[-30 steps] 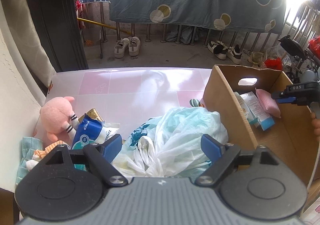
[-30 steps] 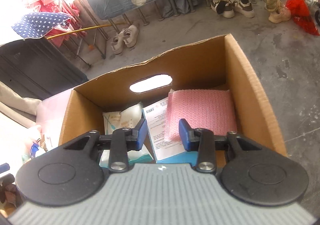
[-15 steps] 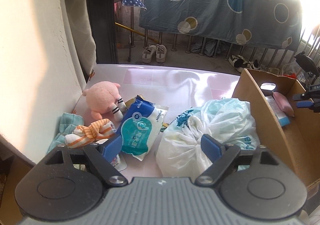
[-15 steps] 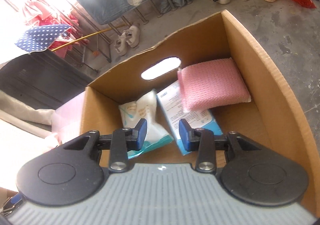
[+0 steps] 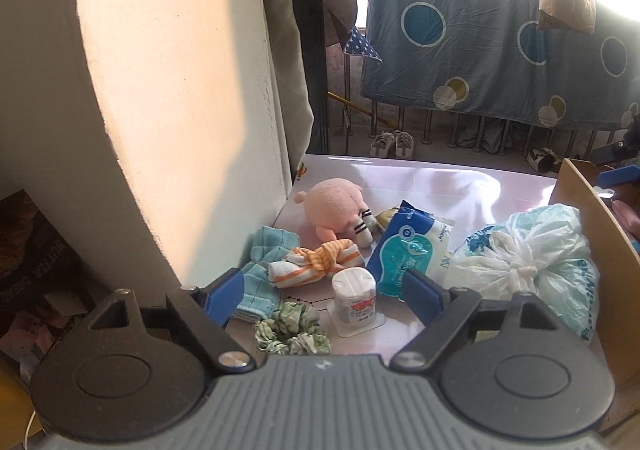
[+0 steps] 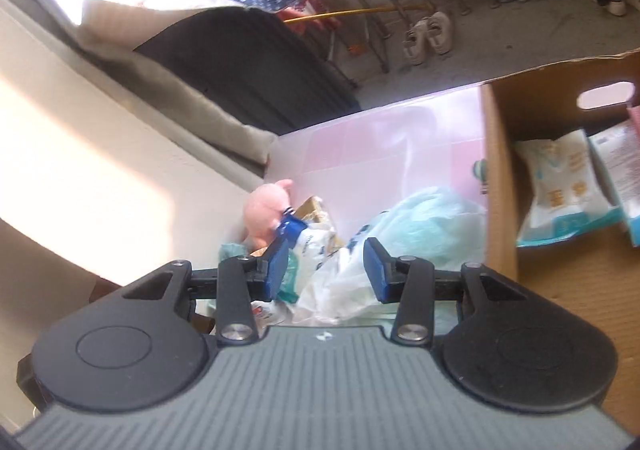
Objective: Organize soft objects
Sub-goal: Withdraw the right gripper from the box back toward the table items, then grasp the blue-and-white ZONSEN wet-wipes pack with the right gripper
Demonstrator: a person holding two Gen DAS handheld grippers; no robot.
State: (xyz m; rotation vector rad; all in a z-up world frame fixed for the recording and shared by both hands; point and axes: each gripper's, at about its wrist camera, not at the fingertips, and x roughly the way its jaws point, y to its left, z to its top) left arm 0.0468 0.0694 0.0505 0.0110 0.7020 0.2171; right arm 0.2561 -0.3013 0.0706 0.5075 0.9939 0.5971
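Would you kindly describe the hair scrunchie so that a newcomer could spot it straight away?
Start at the pink table beside the cream wall. At its near edge, just left of the small white pot, lies the scrunchie. It alone is a ruffled green-and-white fabric ring; the nearby cloths are folded or knotted.

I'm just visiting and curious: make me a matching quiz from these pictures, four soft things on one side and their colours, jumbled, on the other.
Things:
1. round plush toy
2. tied plastic bag
3. crumpled fabric scrunchie
4. folded terry washcloth

Colours:
A. green and white pattern
B. light blue
C. pink
D. white and pale green

Pairs: 1-C, 2-D, 3-A, 4-B
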